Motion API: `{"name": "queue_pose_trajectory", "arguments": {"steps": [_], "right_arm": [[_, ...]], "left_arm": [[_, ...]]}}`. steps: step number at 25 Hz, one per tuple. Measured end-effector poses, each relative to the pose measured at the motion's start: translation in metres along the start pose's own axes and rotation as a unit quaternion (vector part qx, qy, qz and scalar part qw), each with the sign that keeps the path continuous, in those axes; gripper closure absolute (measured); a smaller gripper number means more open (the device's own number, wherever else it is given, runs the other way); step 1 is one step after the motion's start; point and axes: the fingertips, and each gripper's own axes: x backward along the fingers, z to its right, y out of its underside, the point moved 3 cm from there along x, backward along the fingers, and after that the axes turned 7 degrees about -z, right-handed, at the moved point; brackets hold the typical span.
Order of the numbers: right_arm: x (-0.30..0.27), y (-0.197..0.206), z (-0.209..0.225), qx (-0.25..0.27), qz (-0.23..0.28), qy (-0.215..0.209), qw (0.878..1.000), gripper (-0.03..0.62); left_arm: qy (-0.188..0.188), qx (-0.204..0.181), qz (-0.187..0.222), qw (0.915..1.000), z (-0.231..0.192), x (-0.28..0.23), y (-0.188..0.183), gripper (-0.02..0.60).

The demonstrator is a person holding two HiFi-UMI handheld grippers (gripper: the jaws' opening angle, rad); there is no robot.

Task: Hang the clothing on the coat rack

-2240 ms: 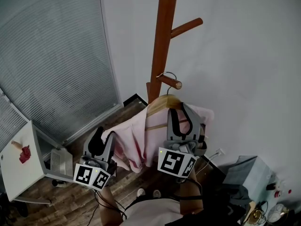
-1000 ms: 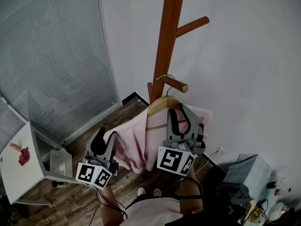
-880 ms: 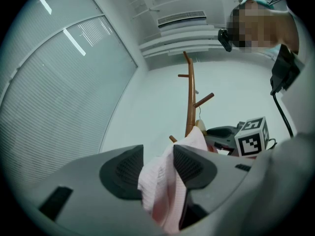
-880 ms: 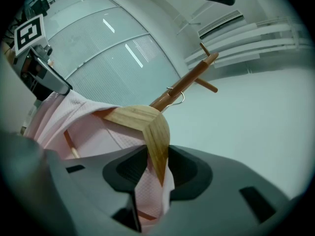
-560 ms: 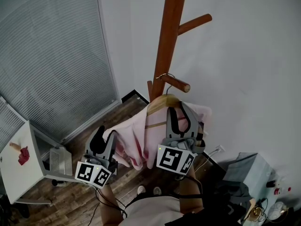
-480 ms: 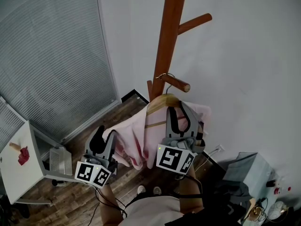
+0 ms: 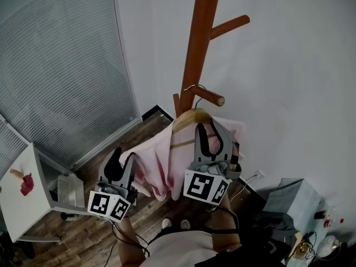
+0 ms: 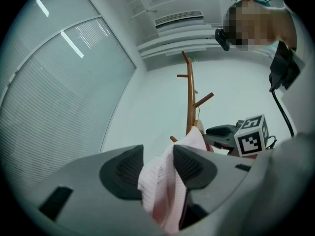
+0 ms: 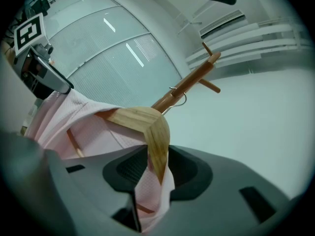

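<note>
Firstly, left tool (image 8: 157, 167): pinches a fold of the pink garment (image 7: 158, 163), probably to keep the loose side from dragging;
wooden hanger (image 9: 147, 127): carries the garment just below the rack's pegs; right tool (image 9: 153, 170) is clamped on one hanger arm and the cloth under it, likely to steer;
hook (image 7: 194, 89): at the lower peg (image 7: 210, 98) of the coat rack (image 7: 196, 43); seated or not, I cannot tell;
views: head view alone shows hook against peg; gripper views alone show what each tool bites

1 coat rack (image 7: 193, 49), maybe 3 pegs (image 7: 210, 97), 1 hanger (image 7: 186, 118), 1 garment (image 7: 158, 160), 1 left gripper (image 8: 157, 164), 1 right gripper (image 9: 156, 167).
</note>
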Motion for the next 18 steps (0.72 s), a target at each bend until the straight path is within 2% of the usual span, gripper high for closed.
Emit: {"name": "queue_pose_trajectory", "arguments": {"steps": [12, 18], "right_arm": [[0.009, -0.001, 0.006, -0.009, 0.004, 0.011, 1.000, 0.451], [0.014, -0.004, 0.009, -0.017, 0.008, 0.016, 1.000, 0.464]], "left_arm": [[-0.009, -0.014, 0.003, 0.9999, 0.002, 0.007, -0.008, 0.382], [-0.006, -0.059, -0.012, 0.9982, 0.010, 0.012, -0.013, 0.413]]}}
